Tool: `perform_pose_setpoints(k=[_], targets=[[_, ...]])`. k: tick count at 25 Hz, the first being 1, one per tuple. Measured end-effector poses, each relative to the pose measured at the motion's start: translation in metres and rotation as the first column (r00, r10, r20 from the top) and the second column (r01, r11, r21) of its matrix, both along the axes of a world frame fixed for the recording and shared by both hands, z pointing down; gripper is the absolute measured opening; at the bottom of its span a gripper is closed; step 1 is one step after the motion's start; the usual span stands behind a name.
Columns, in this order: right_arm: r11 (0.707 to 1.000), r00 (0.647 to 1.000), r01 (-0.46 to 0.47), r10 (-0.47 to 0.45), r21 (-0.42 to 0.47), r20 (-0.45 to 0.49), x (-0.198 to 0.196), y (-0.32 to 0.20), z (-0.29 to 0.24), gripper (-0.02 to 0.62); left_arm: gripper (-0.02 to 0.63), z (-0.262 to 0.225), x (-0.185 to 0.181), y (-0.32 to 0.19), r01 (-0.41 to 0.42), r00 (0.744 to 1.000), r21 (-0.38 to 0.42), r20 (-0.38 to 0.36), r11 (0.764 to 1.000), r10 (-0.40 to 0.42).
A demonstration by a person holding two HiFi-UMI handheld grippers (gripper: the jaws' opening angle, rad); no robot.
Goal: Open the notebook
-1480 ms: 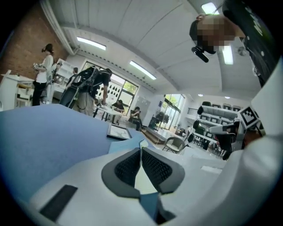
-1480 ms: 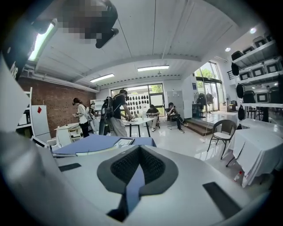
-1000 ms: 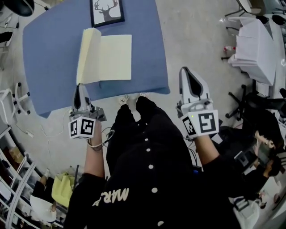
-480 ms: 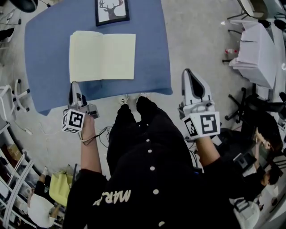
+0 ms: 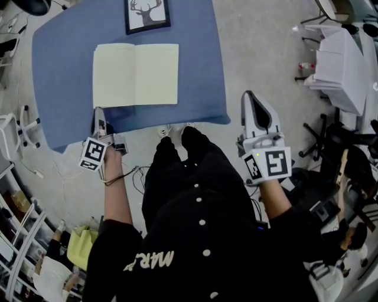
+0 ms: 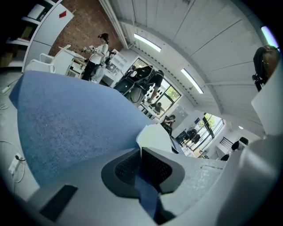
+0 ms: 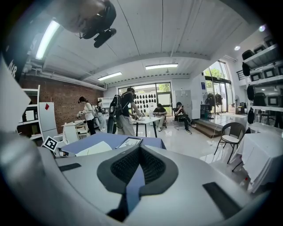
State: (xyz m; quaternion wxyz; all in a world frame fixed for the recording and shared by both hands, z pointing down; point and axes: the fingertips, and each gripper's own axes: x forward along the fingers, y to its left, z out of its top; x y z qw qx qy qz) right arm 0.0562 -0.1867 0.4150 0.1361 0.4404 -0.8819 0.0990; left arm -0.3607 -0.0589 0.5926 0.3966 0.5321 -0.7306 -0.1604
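Observation:
The notebook (image 5: 136,75) lies open and flat on the blue table (image 5: 65,71), showing two blank pale-yellow pages. My left gripper (image 5: 98,113) is shut and empty. It hovers at the table's near edge, just below the notebook's lower left corner and not touching it. In the left gripper view the jaws (image 6: 140,151) are pressed together, with a corner of the notebook (image 6: 152,136) beyond them. My right gripper (image 5: 251,99) is also shut and empty, held over the floor to the right of the table. From there the notebook (image 7: 93,148) shows to the left.
A framed deer picture (image 5: 147,15) lies at the table's far edge behind the notebook. A white-draped table (image 5: 339,59) and a dark chair (image 5: 322,133) stand at the right. White shelving (image 5: 18,248) is at the lower left. Several people stand across the room (image 7: 126,110).
The notebook's left leaf, which stood upright, has dropped flat, so the book lies fully open. My left gripper has drawn back towards the body, lower and leftwards, and rolled. The right gripper stayed still.

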Motion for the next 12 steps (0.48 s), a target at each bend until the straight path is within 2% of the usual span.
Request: perform_pose_setpoints(k=[5,8,10,12], targets=[[1.000,1.000,0.001,-0.001,0.003,0.003,-0.003,0.000,-0.001,0.005,0.023,0.006,0.000,0.003,-0.007,1.000,-0.067,0.028,0.998,0.009],[1.000,1.000,0.000,0.000,0.007,0.007,0.000,0.002,-0.003,0.005,0.075,0.006,0.000,0.012,0.008,0.998,-0.118,0.070,0.993,0.000],[1.000,1.000,0.000,0.000,0.010,0.009,0.001,0.003,-0.005,0.005,0.151,0.005,0.001,0.019,0.008,0.995,-0.141,0.097,0.990,0.006],[1.000,1.000,0.001,-0.001,0.013,0.010,0.000,0.004,-0.006,0.005,0.167,0.004,0.002,0.024,-0.001,0.993,-0.145,0.115,0.989,0.018]])
